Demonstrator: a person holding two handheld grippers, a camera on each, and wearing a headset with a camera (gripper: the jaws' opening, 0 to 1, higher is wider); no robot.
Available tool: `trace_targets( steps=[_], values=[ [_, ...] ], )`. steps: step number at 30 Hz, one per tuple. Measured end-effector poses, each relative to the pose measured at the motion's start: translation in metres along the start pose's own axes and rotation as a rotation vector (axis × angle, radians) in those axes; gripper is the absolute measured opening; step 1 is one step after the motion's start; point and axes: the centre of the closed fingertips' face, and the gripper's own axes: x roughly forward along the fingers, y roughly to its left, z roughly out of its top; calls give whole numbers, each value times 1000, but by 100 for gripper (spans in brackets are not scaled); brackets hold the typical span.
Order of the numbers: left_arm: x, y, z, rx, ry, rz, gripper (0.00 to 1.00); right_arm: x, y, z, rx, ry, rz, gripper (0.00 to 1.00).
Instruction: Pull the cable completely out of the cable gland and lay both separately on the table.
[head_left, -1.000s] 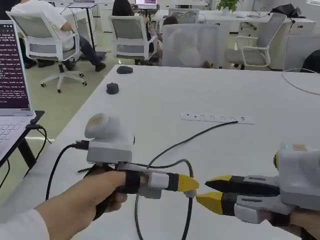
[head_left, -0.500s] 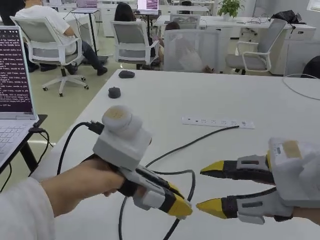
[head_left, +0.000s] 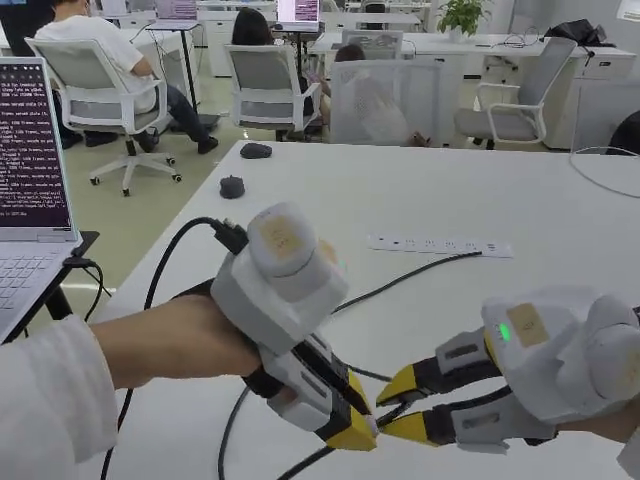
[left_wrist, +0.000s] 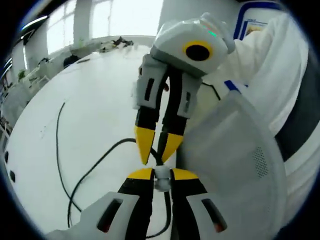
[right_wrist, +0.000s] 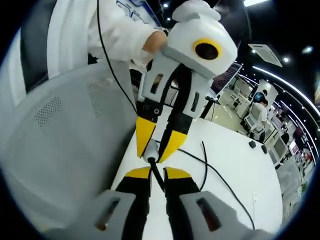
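White sleeve (head_left: 50, 410) at the near left leads to the left hand (head_left: 190, 340), which grips the left gripper (head_left: 352, 428) and tilts it down and to the right over the near edge of the white table (head_left: 520, 200). Its yellow-tipped jaws are drawn narrow and pinch the cable gland (left_wrist: 161, 178), a small pale grey piece sitting right between the tips. The black cable (head_left: 400, 280) comes out of the gland on both sides, so it is threaded through. Just to the right, tip to tip with the left one, the right gripper (head_left: 385, 413) points leftward, level and low above the table. In the right gripper view its jaws close narrowly on the cable just beside the gland. From there the cable curves across the table toward the far right, near a white power strip (head_left: 440, 245).
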Motion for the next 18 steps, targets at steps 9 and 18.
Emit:
trace_targets(
  steps=[9,18],
  values=[
    [-9,14,21,84,-158,92,14,-14,-14,2,221,-168,-92,3],
    [-17,14,17,67,-255,121,26,-36,-31,17,296,-303,-153,3]
  ],
)
